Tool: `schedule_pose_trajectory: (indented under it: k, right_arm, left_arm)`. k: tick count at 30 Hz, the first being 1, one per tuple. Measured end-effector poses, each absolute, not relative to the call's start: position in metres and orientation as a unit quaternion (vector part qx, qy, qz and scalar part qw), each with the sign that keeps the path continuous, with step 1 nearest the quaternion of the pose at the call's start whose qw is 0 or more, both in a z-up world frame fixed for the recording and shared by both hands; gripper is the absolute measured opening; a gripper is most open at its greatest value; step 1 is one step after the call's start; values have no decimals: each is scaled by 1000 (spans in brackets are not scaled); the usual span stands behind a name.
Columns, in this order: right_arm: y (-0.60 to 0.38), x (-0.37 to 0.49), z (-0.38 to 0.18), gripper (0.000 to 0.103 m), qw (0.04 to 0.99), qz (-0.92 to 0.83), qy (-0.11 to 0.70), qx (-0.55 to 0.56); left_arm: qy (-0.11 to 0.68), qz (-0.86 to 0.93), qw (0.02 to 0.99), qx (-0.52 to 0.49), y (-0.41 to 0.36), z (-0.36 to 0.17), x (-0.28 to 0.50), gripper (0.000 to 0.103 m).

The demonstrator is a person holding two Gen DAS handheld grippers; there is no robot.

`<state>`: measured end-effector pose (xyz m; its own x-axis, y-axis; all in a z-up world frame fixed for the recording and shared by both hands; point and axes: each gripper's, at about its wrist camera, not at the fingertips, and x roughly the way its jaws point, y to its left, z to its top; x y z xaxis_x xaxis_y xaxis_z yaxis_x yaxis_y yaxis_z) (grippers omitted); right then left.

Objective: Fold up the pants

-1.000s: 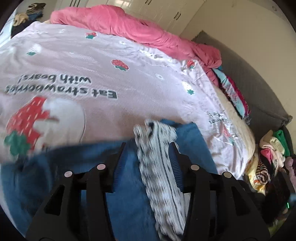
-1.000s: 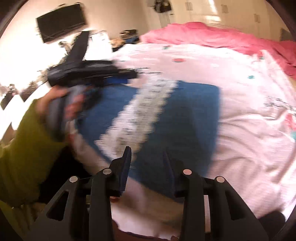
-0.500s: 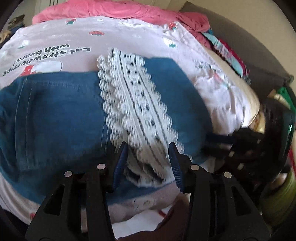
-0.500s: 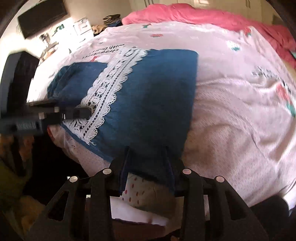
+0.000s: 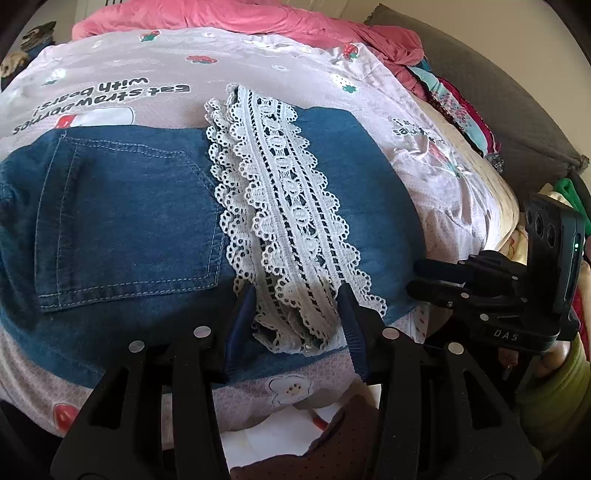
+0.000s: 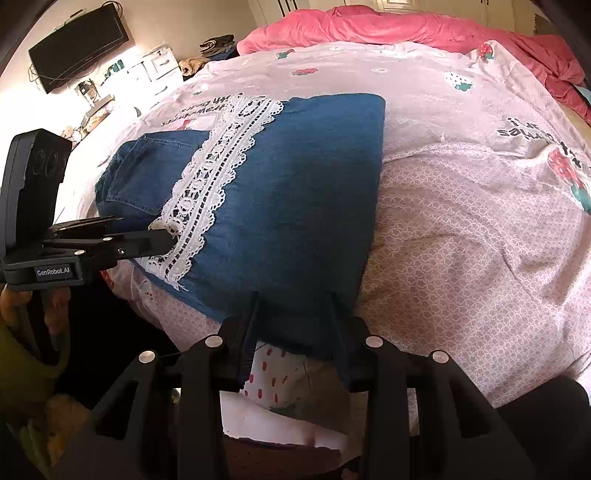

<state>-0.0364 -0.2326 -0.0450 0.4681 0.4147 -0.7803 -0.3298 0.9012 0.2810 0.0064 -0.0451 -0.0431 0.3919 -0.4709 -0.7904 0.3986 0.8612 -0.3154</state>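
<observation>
Blue denim pants (image 5: pixel 129 206) with a white lace hem (image 5: pixel 284 184) lie folded flat on the pink strawberry-print bed cover (image 5: pixel 147 62). A back pocket shows on the left half. My left gripper (image 5: pixel 295 295) sits at the near edge, shut on the bunched lace hem. In the right wrist view the pants (image 6: pixel 303 177) fill the middle, the lace (image 6: pixel 218 166) runs up their left side, and the left gripper (image 6: pixel 166 240) touches the lace's near end. My right gripper (image 6: pixel 293 299) is shut on the pants' near right edge. It also shows as the right gripper (image 5: pixel 415 275) beside the pants.
A pink duvet (image 5: pixel 221 18) is heaped along the far side of the bed. Mixed clothes (image 5: pixel 461 107) pile up at the right by a grey headboard (image 5: pixel 498 92). A wall TV (image 6: pixel 79 48) and white drawers (image 6: pixel 155 66) stand left. A hand (image 6: pixel 22 306) holds the left gripper.
Both grippers came down toward the bed's near edge, carrying the lace hem over the pants. The pants went from lifted and blurred to lying flat and folded. The last half second shows almost no movement.
</observation>
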Motion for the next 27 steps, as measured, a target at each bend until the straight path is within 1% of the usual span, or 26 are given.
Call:
schedule_pose_trajectory:
  k: [2,4,8,10,13,14,15,16,18,20,22,25,27]
  right_arm:
    - [-233,-38,-42,39,855,219,467,49]
    - [-233,-41,-38,48,855,221,466,57]
    - [-232,-46,-25,51,862,224,452,58]
    - [-230,-47,-16,59,867,222,442,59]
    - [-229,-47,-6,66,874,218,430,62]
    - [-228,-47,-4,66,875,217,428,61]
    - [-228,-46,-1,69,877,215,426,59]
    - [-227,-46,0,74,878,211,425,57]
    - [-224,-44,4,76,880,206,424,56]
    - [-221,-41,8,83,882,202,422,54]
    - [-217,-37,13,84,884,200,419,51]
    - [-210,-32,19,90,887,200,414,46]
    - [-203,-27,23,93,887,204,412,39]
  left_arm:
    - [484,-258,835,-39,-43,-41,4,43]
    - [476,-257,840,-42,-39,-34,-1,46]
    - [456,-257,850,-51,-30,-20,-8,49]
    - [447,-251,857,-51,-25,-13,-12,53]
    - [431,-241,868,-54,-15,-4,-16,57]
    - [426,-239,871,-56,-12,-1,-17,58]
    - [421,-237,874,-58,-9,2,-18,59]
    - [417,-233,876,-61,-5,4,-19,59]
    - [411,-228,881,-64,1,8,-21,60]
    - [404,-219,886,-69,10,10,-21,60]
    - [400,-212,889,-76,18,12,-21,62]
    - [397,-200,892,-89,31,12,-21,66]
    - [396,-190,893,-97,39,12,-20,67]
